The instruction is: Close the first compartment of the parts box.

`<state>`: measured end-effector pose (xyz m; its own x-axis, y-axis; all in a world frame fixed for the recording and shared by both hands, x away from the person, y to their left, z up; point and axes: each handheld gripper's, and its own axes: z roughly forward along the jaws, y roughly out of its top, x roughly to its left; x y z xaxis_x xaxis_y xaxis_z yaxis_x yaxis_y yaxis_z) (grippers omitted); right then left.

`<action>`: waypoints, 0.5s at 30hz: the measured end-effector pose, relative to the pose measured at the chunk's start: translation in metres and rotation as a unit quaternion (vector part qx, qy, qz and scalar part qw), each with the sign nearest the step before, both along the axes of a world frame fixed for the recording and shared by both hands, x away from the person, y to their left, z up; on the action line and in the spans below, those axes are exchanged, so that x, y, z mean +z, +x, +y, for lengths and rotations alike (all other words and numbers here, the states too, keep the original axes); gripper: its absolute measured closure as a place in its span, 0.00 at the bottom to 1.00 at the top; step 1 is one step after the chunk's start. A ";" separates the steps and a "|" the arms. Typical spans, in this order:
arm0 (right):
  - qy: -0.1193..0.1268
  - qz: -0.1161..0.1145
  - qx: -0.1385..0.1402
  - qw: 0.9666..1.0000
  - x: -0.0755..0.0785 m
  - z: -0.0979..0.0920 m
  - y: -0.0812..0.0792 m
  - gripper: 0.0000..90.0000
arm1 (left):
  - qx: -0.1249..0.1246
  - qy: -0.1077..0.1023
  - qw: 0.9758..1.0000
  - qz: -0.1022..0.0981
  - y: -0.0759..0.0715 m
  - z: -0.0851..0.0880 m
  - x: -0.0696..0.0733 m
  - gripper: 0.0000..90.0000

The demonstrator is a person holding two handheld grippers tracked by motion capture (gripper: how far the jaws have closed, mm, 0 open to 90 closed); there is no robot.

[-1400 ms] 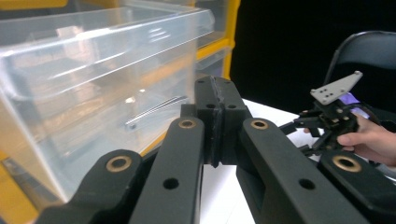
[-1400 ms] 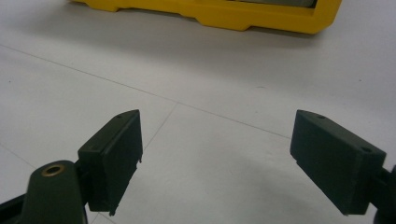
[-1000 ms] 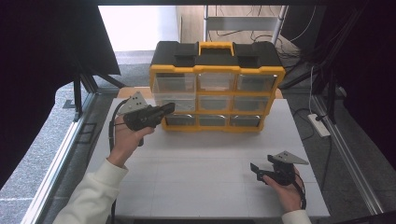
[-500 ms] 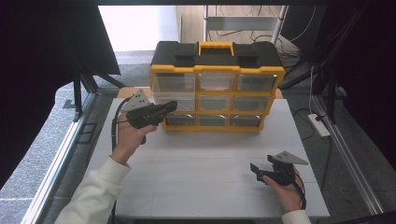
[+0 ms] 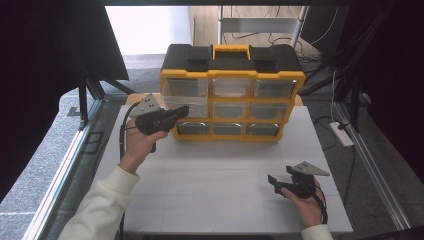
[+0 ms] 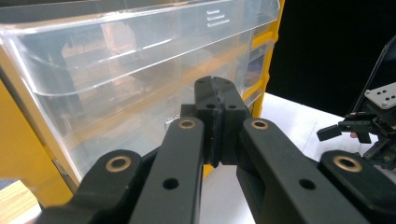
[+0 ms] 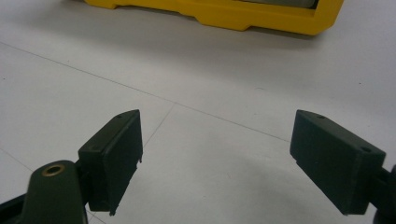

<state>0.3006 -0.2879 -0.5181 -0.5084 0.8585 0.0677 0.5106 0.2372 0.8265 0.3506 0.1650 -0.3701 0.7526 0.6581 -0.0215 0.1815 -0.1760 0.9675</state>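
A yellow and black drawer organizer (image 5: 232, 75) with clear drawers stands at the back of the white table (image 5: 220, 180). My left gripper (image 5: 183, 111) is held at its left column, jaws shut. In the left gripper view the left gripper (image 6: 215, 86) has its pads pressed together right against a clear drawer (image 6: 116, 79); I cannot tell whether a thin lip of the drawer is pinched between them. In the high view that left-column drawer (image 5: 186, 102) looks slightly pulled out. My right gripper (image 5: 274, 181) rests low near the table's front right, open, with nothing between the jaws (image 7: 233, 154).
The organizer's yellow base (image 7: 224, 14) lies ahead of the right gripper across bare table. Metal frame rails (image 5: 372, 170) run along both table sides. A white power strip (image 5: 341, 134) and cables lie on the floor at the right.
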 end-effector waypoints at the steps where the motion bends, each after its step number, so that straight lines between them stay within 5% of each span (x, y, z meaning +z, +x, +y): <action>1: 0.001 0.000 0.001 1.000 0.000 0.000 0.000 0.19 | 0.000 0.000 1.000 0.000 0.001 0.000 0.000 0.99; 15: 0.003 -0.001 0.000 1.000 0.000 -0.001 -0.001 0.19 | 0.006 -0.001 1.000 0.004 0.010 -0.002 -0.002 0.99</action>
<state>0.2992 -0.2885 -0.5176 -0.5093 0.8576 0.0716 0.5084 0.2326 0.8291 0.3605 0.1633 -0.3721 0.7447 0.6667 -0.0296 0.1917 -0.1713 0.9664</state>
